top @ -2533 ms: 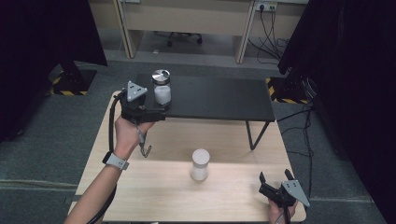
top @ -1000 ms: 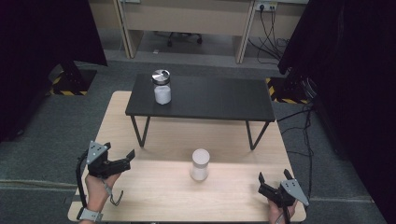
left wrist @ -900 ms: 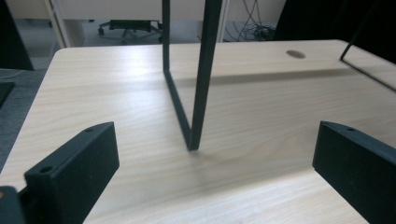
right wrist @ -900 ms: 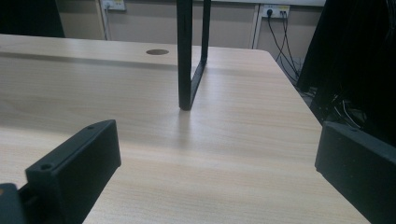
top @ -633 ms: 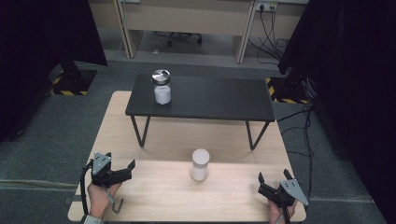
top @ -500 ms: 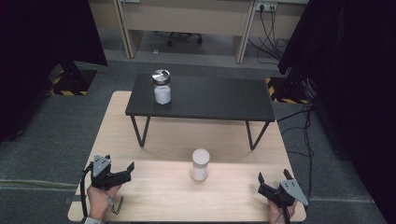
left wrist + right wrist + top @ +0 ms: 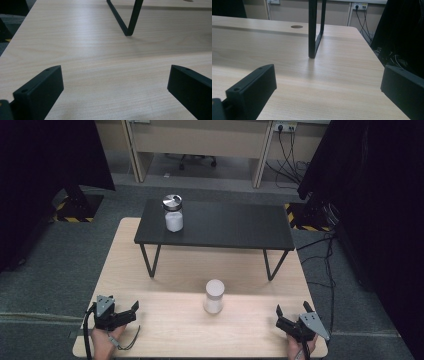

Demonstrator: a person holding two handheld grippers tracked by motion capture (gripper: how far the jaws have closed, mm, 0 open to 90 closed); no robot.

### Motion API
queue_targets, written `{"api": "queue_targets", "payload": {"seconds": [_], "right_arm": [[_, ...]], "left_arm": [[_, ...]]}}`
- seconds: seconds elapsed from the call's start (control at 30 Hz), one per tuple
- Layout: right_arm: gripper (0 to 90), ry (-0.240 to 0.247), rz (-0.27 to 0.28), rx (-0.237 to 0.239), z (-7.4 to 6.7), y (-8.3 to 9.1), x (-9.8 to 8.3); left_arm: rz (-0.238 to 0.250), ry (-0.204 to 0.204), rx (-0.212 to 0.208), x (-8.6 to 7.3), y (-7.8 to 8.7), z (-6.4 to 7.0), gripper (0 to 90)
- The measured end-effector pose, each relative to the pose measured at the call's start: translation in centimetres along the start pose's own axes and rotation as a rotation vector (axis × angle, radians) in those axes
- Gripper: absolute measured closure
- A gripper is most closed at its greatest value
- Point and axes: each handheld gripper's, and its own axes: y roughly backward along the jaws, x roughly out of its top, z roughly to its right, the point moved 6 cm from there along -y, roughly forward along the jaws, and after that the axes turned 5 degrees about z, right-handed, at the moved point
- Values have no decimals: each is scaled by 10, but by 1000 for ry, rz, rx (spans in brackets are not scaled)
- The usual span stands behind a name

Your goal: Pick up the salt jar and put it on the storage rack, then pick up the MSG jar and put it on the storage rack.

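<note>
High view: the left gripper (image 7: 120, 316) rests at the near left corner of the light wooden tabletop (image 7: 165, 270), held by a hand (image 7: 104, 342) that comes in from the bottom edge, its jaws spread and pinching nothing. The right gripper (image 7: 289, 320) sits at the near right corner, jaws likewise spread and empty. Between them, a little farther in, a white jar (image 7: 214, 296) stands upright on the wood, well apart from both grippers. A low black stand (image 7: 225, 225) spans the far half of the tabletop, and on its left end stands a glass jar with a metal lid (image 7: 173, 213), upright and partly filled with something white.

Left gripper view: the two black jaws rise wide apart from the bottom corners with bare wood grain between them. Beyond, a black leg of the stand (image 7: 127, 21) meets the wood.

Right gripper view: the jaws again stand wide apart over bare wood. Another leg of the stand (image 7: 315, 30) comes down ahead, with a round cable hole (image 7: 297, 26) in the tabletop behind it and wall sockets with cables (image 7: 359, 10) at the back.
</note>
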Motion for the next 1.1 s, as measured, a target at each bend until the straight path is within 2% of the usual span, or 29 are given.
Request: {"api": "queue_targets", "payload": {"seconds": [0.23,0.37,0.63,1.1], "right_arm": [[3,0,14,-3,0,1,-1],[3,2,18,-2,0,1,-2],[3,-4,24,-3,0,2,-2],[3,4,13,-2,-1,1,-1]], "left_arm": [[11,1,13,-3,1,0,0],[11,20,24,-4,1,-1,0],[9,26,18,-4,2,-2,0],[-1,0,23,-4,0,2,0]]}}
